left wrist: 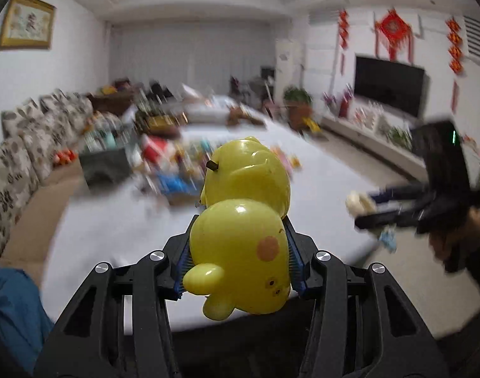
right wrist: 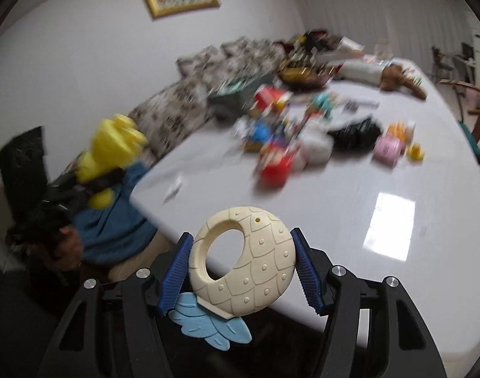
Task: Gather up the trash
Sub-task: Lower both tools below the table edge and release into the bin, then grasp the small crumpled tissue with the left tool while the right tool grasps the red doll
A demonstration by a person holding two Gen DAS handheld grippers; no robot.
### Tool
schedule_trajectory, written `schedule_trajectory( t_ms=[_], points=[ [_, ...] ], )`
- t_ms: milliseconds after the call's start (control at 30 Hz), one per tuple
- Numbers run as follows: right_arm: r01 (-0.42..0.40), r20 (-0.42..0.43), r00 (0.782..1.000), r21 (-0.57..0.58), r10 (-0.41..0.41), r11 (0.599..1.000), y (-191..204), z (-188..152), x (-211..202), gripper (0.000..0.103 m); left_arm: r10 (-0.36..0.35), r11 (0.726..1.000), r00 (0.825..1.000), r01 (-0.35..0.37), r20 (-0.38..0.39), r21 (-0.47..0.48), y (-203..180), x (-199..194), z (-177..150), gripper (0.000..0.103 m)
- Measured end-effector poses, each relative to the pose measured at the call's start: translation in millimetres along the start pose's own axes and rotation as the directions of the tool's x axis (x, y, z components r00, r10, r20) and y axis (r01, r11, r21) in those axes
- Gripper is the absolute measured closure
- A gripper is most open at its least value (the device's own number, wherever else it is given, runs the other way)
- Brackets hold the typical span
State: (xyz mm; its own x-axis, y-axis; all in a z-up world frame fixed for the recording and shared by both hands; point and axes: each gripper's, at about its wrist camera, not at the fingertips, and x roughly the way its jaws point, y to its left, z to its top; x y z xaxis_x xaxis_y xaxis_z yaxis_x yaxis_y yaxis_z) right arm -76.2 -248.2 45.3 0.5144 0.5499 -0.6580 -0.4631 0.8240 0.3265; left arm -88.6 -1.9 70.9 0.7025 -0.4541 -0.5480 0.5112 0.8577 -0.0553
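Yellow and glossy, the plastic toy (left wrist: 243,230) sits clamped between the blue pads of the left gripper (left wrist: 238,252), held above the near edge of the white table (left wrist: 120,220). The right gripper (right wrist: 243,267) pinches a cream pineapple-shaped teether (right wrist: 258,267) with blue leaves, also over the table edge. Beyond both, a blurred heap of packets and boxes (right wrist: 277,135) covers the tabletop, with a black bag (right wrist: 356,134) among it. A floral sofa (left wrist: 25,163) lines the wall; a television (left wrist: 388,88) hangs opposite.
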Motion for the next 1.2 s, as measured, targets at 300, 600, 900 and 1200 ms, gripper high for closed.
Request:
schedule_trajectory(
  t_ms=[300,600,900,1200],
  points=[
    [0.050,-0.322,0.946,0.058,-0.028,0.997,-18.0,-132.1,94.0,0.023,-0.010,0.995,0.895,0.051,-0.445,0.080,-31.9,96.5,-167.8,0.013],
    [0.035,-0.213,0.977,0.040,-0.026,0.999,-17.5,-118.1,63.5,0.026,0.042,0.999,0.908,-0.045,-0.418,0.003,6.2,67.3,-172.4,0.017],
    [0.154,-0.003,0.987,-0.210,-0.158,0.965,2.6,78.4,131.1,0.023,0.219,0.954,0.960,-0.248,-0.175,-0.166,77.1,12.0,-104.7,0.014],
    [0.205,-0.218,0.942,-0.223,-0.254,0.953,-19.1,119.1,240.0,0.050,0.247,0.906,0.953,-0.292,-0.176,-0.307,112.5,29.6,-88.0,0.014]
  ],
)
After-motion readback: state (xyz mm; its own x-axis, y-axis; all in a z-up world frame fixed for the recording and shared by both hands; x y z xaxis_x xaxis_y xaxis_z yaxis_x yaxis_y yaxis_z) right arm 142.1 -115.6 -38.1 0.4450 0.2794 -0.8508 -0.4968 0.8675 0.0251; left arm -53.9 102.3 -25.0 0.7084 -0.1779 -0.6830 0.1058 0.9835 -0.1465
